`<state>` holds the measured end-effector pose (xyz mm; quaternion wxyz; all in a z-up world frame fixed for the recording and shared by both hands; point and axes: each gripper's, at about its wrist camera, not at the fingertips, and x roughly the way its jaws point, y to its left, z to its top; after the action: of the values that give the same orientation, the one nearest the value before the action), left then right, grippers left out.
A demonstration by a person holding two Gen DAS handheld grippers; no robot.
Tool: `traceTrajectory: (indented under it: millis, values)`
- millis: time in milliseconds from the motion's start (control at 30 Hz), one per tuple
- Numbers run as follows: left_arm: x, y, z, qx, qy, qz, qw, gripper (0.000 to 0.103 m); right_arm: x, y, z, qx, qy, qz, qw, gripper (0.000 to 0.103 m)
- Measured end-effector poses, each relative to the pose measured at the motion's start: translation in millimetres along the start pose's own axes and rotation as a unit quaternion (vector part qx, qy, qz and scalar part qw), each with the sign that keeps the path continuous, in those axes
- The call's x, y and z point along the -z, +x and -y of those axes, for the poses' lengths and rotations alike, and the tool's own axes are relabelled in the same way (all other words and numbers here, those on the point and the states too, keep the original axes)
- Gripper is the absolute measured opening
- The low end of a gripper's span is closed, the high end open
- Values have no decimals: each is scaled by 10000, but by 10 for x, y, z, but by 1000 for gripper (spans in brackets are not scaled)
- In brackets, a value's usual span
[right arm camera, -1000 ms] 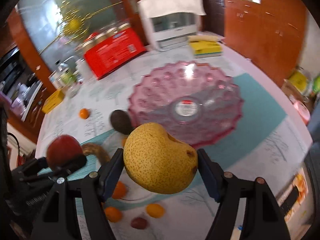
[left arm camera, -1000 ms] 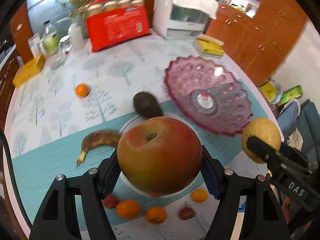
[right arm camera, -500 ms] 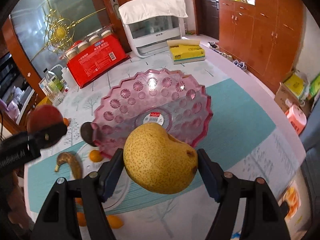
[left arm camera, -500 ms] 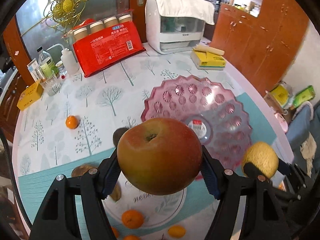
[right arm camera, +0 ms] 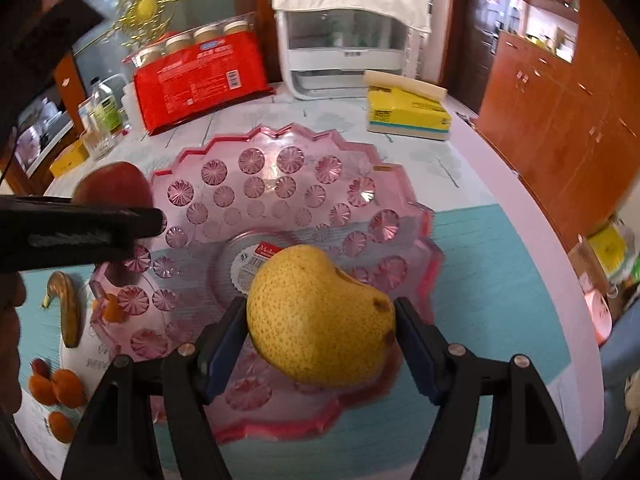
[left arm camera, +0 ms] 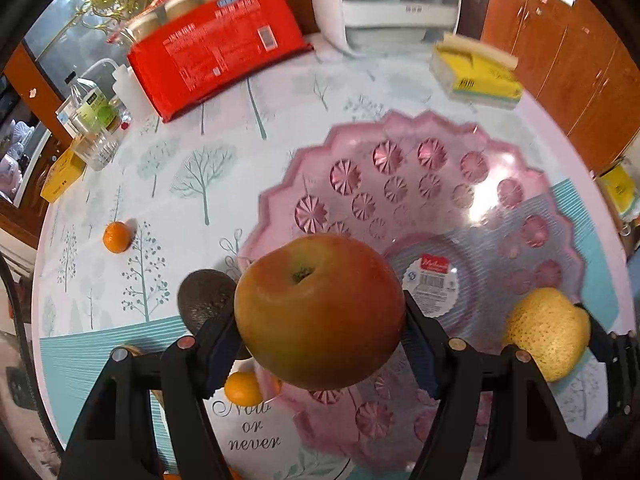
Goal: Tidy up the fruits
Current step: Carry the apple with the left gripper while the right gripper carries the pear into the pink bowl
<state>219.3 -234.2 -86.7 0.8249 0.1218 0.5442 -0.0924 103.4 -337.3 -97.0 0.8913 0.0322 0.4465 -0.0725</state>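
A: Fruits first. Apple [left arm camera: 320, 312] is clamped between the blue pads of the left gripper [left arm camera: 320, 340], stem dimple facing the camera, held above the near-left part of the pink glass bowl [left arm camera: 500, 200]. Pear [right arm camera: 320, 320] is gripped the same way by the right gripper [right arm camera: 320, 344], held over the bowl's near edge.

B: Both tongs closed on fruit, then. Is anything lying in the bowl?

A: Only a label sticker [left arm camera: 432, 284] is seen at its centre. Both fruits are held in the air over it.

B: Loose fruit?

A: An avocado [left arm camera: 204, 300] is seen on the table just left of the bowl, partly hidden behind the left gripper. A small orange [left arm camera: 117, 237] lies well apart on the tree-print tablecloth [left arm camera: 180, 184]. Another orange [left arm camera: 242, 388] sits at the bowl's near-left rim. From the right wrist view a browned banana [right arm camera: 68, 312] is seen left of the bowl, with a few more small oranges [right arm camera: 56, 390] nearer the camera.

B: Background?

A: A red package [left arm camera: 216, 52], a white appliance [right arm camera: 344, 56], a yellow box [right arm camera: 404, 114] and a bottle [left arm camera: 90, 106] are noted along the far side of the table.
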Motion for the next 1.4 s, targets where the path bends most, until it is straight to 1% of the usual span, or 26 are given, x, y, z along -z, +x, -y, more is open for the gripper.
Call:
traceTrajectory:
  millis: [167,333,567,667,733,800,833,900,967,1167,1400]
  values:
    - [29,185,95,-180,117,-186,9996,71,-1,114,-41,-70,-212,34,9997,73]
    - [50,214,178,-273,306,-198,9990,71,-16,166,-25,-197,-170,35,9997,74]
    - [62,210,186,-288,354,-267,9986,71,-14,186,-31,-216,-107,30,9997,74]
    - [66,199,176,-212,365,-348,9985,73,-19,191,-24,-250,-46,27,9997,74]
    - [69,142,198,-152,434,-278,9986,77,-20,180,-9,-317,27,51,9995,75]
    - [65,71,223,-198,526,-148,9983,90,-18,160,1,-463,94,79,9989,76]
    - [61,43,235,-234,559,-93,9981,93,-17,145,3,-467,116,108,9988,76]
    - [53,-23,258,-273,643,17,9976,94,-12,112,3,-416,107,170,9989,77]
    - [40,-52,251,-257,667,12,9974,94,-17,88,6,-400,108,205,9989,78]
    - [82,-126,184,-198,557,39,9982,94,-20,4,58,-417,234,275,9985,78]
    - [188,-298,145,10,489,358,9982,94,11,-63,98,-393,330,301,9982,78]
